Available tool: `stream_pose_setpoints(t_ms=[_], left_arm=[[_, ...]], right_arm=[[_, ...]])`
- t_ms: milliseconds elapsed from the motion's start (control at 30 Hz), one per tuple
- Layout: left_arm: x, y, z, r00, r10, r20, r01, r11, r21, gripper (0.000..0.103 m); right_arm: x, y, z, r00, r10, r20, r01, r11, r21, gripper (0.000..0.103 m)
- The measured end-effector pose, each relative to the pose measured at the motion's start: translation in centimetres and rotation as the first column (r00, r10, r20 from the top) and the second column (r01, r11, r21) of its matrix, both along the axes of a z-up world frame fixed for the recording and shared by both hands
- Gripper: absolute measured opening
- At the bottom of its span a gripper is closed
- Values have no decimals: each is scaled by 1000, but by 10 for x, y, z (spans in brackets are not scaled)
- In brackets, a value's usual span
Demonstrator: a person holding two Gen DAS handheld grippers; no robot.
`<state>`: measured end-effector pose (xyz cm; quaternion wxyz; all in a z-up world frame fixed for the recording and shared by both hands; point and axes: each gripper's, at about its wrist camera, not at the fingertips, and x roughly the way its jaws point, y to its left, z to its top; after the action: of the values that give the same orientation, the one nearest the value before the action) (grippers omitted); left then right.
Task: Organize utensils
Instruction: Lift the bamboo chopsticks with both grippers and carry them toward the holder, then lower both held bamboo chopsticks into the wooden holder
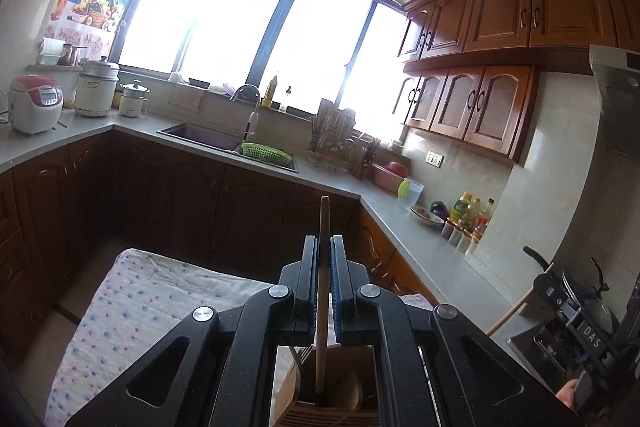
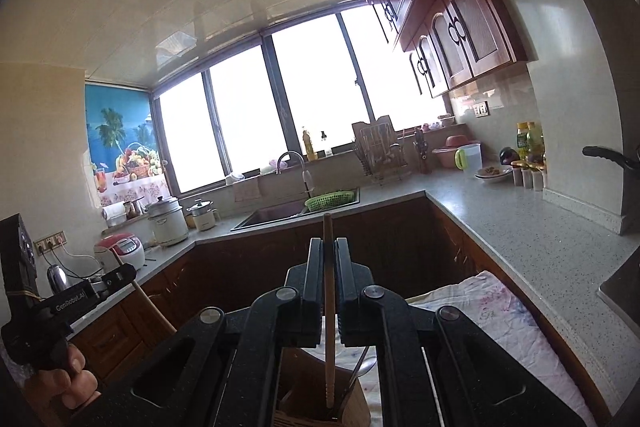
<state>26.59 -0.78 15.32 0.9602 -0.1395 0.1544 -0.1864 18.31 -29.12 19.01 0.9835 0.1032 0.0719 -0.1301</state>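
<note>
My left gripper [image 1: 325,241] is shut on a wooden utensil handle [image 1: 323,291] that stands upright, its lower end inside a wooden utensil holder [image 1: 328,415] below the jaws. My right gripper [image 2: 329,245] is shut on another wooden handle [image 2: 329,307], its lower end in the same wooden holder [image 2: 352,413], beside a metal spoon [image 2: 366,367]. The left gripper also shows in the right wrist view [image 2: 124,273], holding its stick. The right gripper body shows in the left wrist view [image 1: 580,319].
The holder stands on a dotted white cloth [image 1: 140,307] over a small table. Grey countertops [image 2: 520,227] run around the kitchen with a sink [image 1: 208,137], green basket [image 1: 266,151], rice cookers [image 1: 36,103], dish rack [image 2: 378,151] and bottles [image 1: 468,211].
</note>
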Motion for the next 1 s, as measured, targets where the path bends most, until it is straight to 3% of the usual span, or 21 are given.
stream_pose_setpoints(t_ms=[300,400,867,900,933,967,1000], left_arm=[[36,-27,-80,995,9,-98,-5,999,35,4],[49,-30,-90,991,1,-136,4,999,36,6],[46,-19,-76,989,-10,-146,22,997,79,7],[43,-17,-75,988,-16,-151,27,997,74,11],[40,-15,-73,988,-20,-154,29,998,61,24],[36,-12,-72,988,-15,-154,23,999,50,43],[31,-8,-70,989,-7,-149,13,999,39,50]], right_arm=[[17,3,-61,996,-16,-83,17,1000,9,5],[21,1,-76,993,-10,-120,14,999,31,5],[29,-10,-86,983,2,-184,12,997,73,8],[28,-12,-86,983,8,-186,8,996,87,11],[27,-14,-86,983,14,-185,5,995,102,15],[24,-15,-85,984,22,-177,-2,993,116,22],[19,-16,-83,986,27,-162,-6,992,128,48]])
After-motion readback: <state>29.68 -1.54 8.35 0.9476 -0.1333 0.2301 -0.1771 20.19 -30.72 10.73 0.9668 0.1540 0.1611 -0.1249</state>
